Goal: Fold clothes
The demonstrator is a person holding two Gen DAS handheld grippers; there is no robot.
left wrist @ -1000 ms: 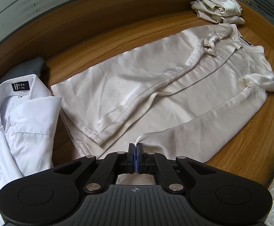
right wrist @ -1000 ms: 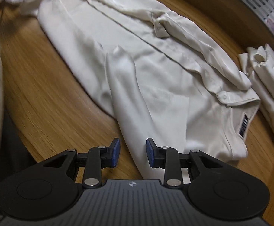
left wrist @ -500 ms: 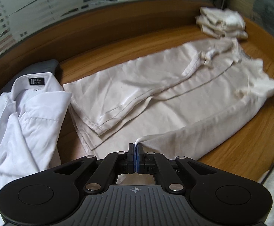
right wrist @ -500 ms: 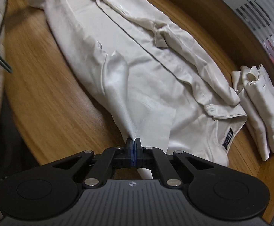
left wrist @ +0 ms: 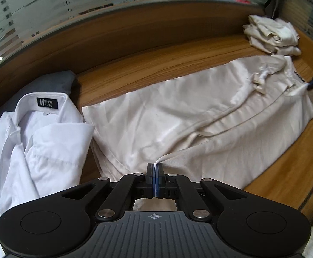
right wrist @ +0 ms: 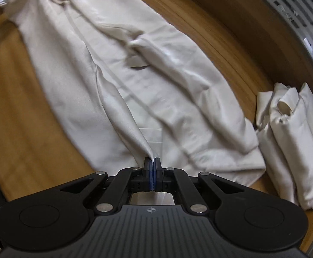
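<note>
We hold our left gripper (left wrist: 155, 167) and our right gripper (right wrist: 152, 161) tipped steeply downward, each with its jaws pinched tight on a fold of the cream shirt (left wrist: 199, 116) rising toward twelve o'clock.

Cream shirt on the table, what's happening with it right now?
A person is partway through folding it with two handheld tongs. The left tongs are shut on the cream shirt at its near edge towards the hem, and the right tongs are shut on the same edge near the collar end, with the fabric pulled into a ridge between them. The shirt lies lengthwise on the wooden table. A folded cream garment sits beyond the collar, and a white shirt waits beside the hem.
</note>
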